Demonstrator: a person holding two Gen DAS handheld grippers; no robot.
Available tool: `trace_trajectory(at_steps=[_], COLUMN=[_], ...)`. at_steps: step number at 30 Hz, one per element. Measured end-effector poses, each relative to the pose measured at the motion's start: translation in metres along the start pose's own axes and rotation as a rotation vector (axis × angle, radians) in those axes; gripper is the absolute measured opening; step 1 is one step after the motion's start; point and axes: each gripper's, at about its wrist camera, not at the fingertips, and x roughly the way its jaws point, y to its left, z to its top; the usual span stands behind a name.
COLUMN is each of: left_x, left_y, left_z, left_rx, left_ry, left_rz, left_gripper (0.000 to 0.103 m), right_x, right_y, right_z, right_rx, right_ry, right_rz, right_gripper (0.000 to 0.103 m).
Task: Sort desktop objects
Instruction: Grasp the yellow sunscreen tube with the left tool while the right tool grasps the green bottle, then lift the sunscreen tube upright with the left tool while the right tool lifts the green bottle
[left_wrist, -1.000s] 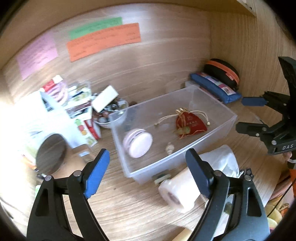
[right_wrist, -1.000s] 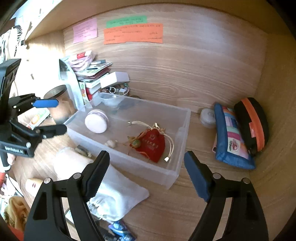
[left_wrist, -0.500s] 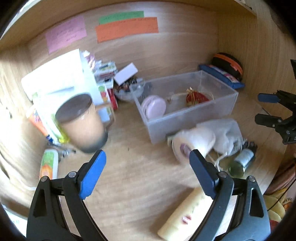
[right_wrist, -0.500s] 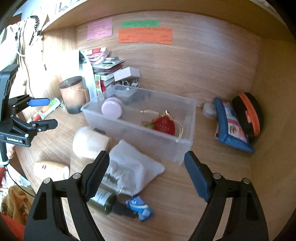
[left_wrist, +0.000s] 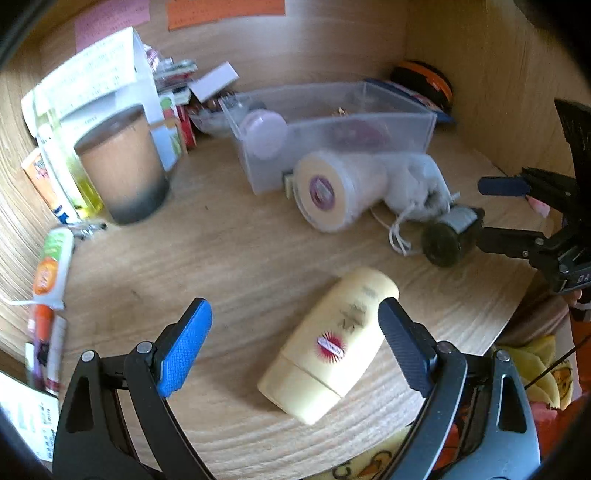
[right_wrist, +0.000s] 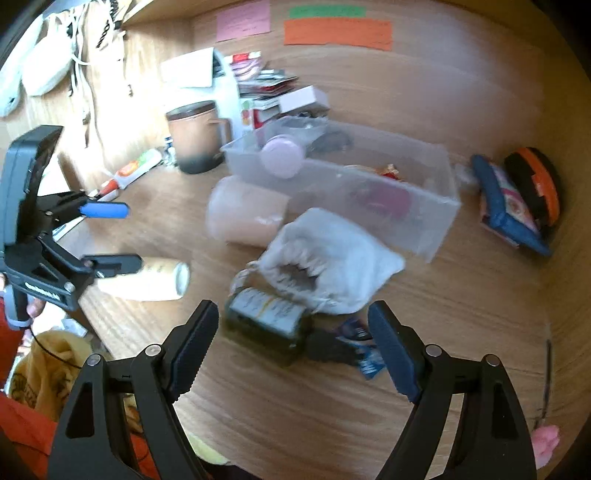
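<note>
A clear plastic bin (left_wrist: 413, 122) (right_wrist: 436, 206) holds a pink round case (left_wrist: 266, 134) (right_wrist: 282, 155) and a red pouch (right_wrist: 384, 195). In front of it lie a pale roll (left_wrist: 332, 188) (right_wrist: 245, 214), a white drawstring bag (left_wrist: 417, 184) (right_wrist: 332, 258), a dark green bottle (left_wrist: 447, 236) (right_wrist: 266, 317) and a cream tube (left_wrist: 332, 347) (right_wrist: 147, 280). My left gripper (left_wrist: 295, 347) (right_wrist: 110, 236) is open and empty, its fingers either side of the cream tube. My right gripper (right_wrist: 295, 343) (left_wrist: 495, 210) is open and empty, just before the green bottle.
A brown mug (left_wrist: 122, 166) (right_wrist: 194, 136), a white carton and stacked packets stand at the back left. Small tubes (left_wrist: 50, 269) lie at the left edge. A blue pouch (right_wrist: 506, 206) and an orange-black case (right_wrist: 535, 184) sit right of the bin. A blue wrapper (right_wrist: 364, 350) lies by the bottle.
Both grippers have pulled back from the bin toward the desk's front edge. The cream tube now lies between my left fingers and the green bottle between my right ones. Both stay open.
</note>
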Motion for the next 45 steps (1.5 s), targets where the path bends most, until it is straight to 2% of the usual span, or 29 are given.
trace_trajectory(at_steps=[6,10,18,21,23,29,32,34,36,38,41,45], left_x=[0.007,0.007,0.011,0.015,0.020,0.024,0.023,0.022,0.016,0.008,0.000,0.002], left_y=[-0.002,-0.005,-0.004,-0.006,-0.007,-0.007,-0.010,-0.017,-0.025,-0.028,-0.021,-0.008], left_z=[-0.007,-0.006,-0.003,-0.002,-0.003,-0.002,-0.004,-0.004,-0.002,0.003,0.013,0.021], left_rx=[-0.017,-0.013,-0.013,-0.008,-0.005,-0.005,0.014,0.061,0.113,0.135,0.118,0.081], left_ry=[-0.001,-0.007,0.000,0.014,0.034,0.029,0.022,0.020,-0.002,-0.029,-0.050,-0.046], left_rz=[-0.040,-0.069,-0.084,-0.091,-0.087,-0.060,-0.040,-0.008,0.024,0.043,0.026,0.010], left_gripper=[0.090,0.077,0.073,0.068,0.058,0.050,0.049,0.047,0.042,0.029,0.019,0.018], right_x=[0.012,0.019,0.031,0.035,0.038,0.040,0.040,0.039,0.036,0.030,0.019,0.011], right_y=[0.013,0.020,0.017,0.016,0.018,0.019,0.018,0.018,0.016,0.012,0.009,0.005], right_z=[-0.005,-0.005,0.000,0.004,0.006,0.006,0.005,0.004,0.006,0.009,0.016,0.022], right_rx=[-0.025,-0.060,-0.064,-0.075,-0.092,-0.118,-0.117,-0.118,-0.099,-0.080,-0.061,-0.053], right_ry=[0.036,0.053,0.072,0.080,0.086,0.091,0.083,0.078,0.063,0.044,0.011,-0.006], right_rz=[0.060,0.040,0.015,0.005,-0.003,-0.012,-0.009,-0.010,-0.004,0.007,0.000,0.003], right_gripper=[0.081,0.081,0.078,0.075,0.073,0.061,0.061,0.060,0.060,0.060,0.060,0.060])
